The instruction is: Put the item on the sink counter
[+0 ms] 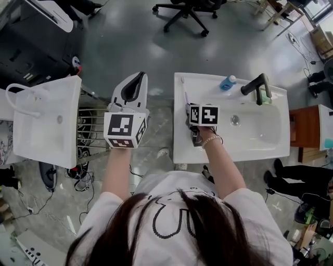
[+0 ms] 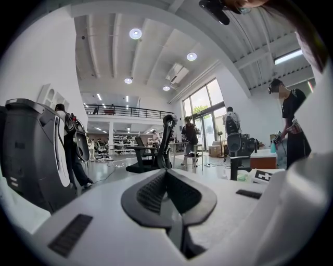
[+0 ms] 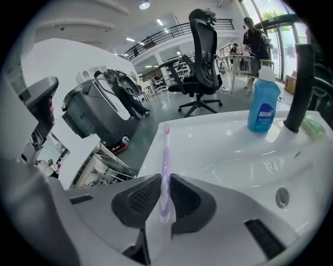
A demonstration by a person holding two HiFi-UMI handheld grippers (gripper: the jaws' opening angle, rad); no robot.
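Note:
A purple toothbrush [image 3: 165, 171] stands pinched between the pads of my right gripper [image 3: 165, 200], its head pointing away along the sink's left counter. In the head view the toothbrush [image 1: 185, 96] sticks out over the left rim of the white sink [image 1: 179, 150], with the right gripper [image 1: 188, 110] shut on its handle just above that rim. My left gripper [image 1: 134, 85] hovers over the floor gap between the two sinks. Its pads meet with nothing between them in the left gripper view [image 2: 165, 179].
A blue bottle [image 1: 227, 82], a black faucet [image 1: 257, 83] and a green soap [image 1: 266, 98] sit along the sink's back edge. A second white sink [image 1: 47, 119] stands at the left, with a wire rack [image 1: 93, 130] beside it. An office chair [image 1: 187, 10] stands beyond.

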